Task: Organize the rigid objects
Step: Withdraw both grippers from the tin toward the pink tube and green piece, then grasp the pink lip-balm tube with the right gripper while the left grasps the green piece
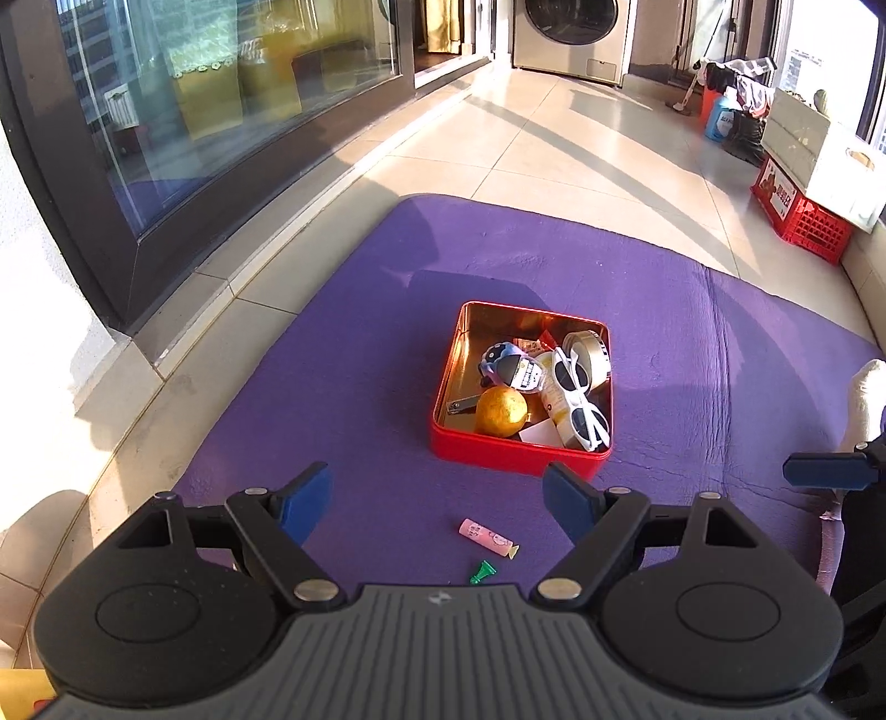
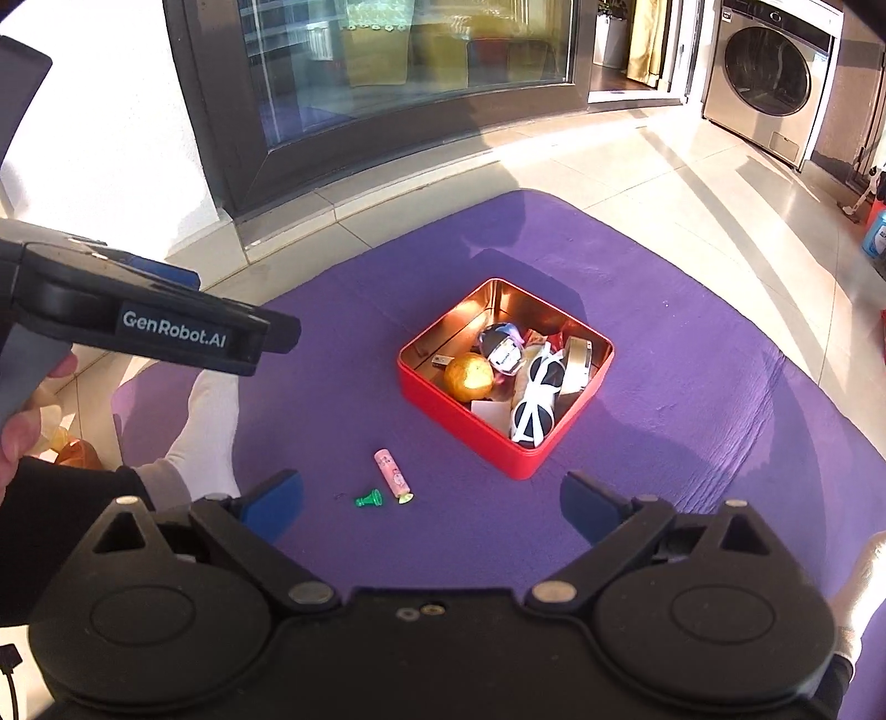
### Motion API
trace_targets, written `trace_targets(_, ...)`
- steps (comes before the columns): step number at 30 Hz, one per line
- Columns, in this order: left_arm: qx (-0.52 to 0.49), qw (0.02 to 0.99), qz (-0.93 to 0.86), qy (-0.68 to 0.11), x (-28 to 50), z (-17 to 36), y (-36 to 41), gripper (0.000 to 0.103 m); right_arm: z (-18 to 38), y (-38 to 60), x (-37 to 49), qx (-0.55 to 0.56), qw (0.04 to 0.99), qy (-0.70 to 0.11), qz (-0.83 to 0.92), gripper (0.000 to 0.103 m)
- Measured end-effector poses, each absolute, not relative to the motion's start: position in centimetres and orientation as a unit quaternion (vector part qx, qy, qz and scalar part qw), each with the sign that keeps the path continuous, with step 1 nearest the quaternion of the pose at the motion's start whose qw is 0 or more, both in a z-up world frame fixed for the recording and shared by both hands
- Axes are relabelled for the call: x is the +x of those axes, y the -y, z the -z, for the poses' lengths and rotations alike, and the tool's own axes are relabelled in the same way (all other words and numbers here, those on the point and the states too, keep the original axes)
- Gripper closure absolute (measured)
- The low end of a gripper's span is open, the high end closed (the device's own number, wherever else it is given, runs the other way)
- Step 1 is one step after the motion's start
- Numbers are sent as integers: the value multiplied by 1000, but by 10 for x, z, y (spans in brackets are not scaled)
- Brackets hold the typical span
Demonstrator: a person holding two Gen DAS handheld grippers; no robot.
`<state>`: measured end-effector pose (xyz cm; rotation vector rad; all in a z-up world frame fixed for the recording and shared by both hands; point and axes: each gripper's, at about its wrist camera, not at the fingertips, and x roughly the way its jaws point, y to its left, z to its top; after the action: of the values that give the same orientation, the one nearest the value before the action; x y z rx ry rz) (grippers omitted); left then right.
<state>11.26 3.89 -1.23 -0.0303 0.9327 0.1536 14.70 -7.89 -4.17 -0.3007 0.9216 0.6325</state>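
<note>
Sunlit floor tiles run past a glass door toward a washing machine (image 1: 570, 39), and a purple mat (image 1: 720, 343) is spread on them. On the mat sits a red tin (image 1: 515, 454), already holding white sunglasses (image 1: 581, 404), an orange (image 1: 501, 412), a roll of tape (image 1: 590, 349) and other small bits. Two pieces lie outside it, just in front of its near wall — a pink tube (image 1: 487, 536) and a tiny green piece (image 1: 483, 572), close beside each other but apart.

Both sets of tongs are spread wide and hold nothing: the left tongs (image 1: 437, 501) hang just above the pink tube, the right tongs (image 2: 432, 507) a little to its side.

The step in hand looks to be picking up the tube. Best to turn the tongs so the pads meet its long sides, come down low enough to close near its middle, and keep clear of the green piece — it would scoot off at a nudge. Then lift over the tin's wall and let go into the open corner.
</note>
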Motion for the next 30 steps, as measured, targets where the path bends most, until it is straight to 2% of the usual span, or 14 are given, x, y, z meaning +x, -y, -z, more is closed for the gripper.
trace_targets(3, 4, 886, -75, -458, 126, 35, -38, 20, 63, 75, 171, -128, 827, -463, -292, 5)
trace_targets(9, -14, 860, -53, -507, 137, 119, -57, 20, 125, 53, 197, -175, 792, -494, -313, 15)
trace_targets(12, 13, 847, -40, -529, 143, 158, -56, 20, 156, 45, 214, -184, 776, -512, -321, 30)
trace_targets(16, 36, 837, -11, -546, 139, 197, -47, 21, 185, 35, 233, -165, 749, -534, -356, 33)
trace_targets(18, 8, 836, -13, -548, 139, 207, -47, 22, 198, 24, 241, -156, 733, -548, -372, 40)
trace_targets(21, -4, 840, -11, -543, 138, 215, -43, 36, 216, 7, 246, -159, 717, -559, -385, 48)
trace_targets(28, -31, 840, 3, -542, 137, 228, -37, 61, 244, -16, 250, -156, 693, -577, -402, 82)
trace_targets(30, -39, 838, 7, -544, 137, 233, -37, 66, 249, -19, 250, -158, 688, -580, -407, 85)
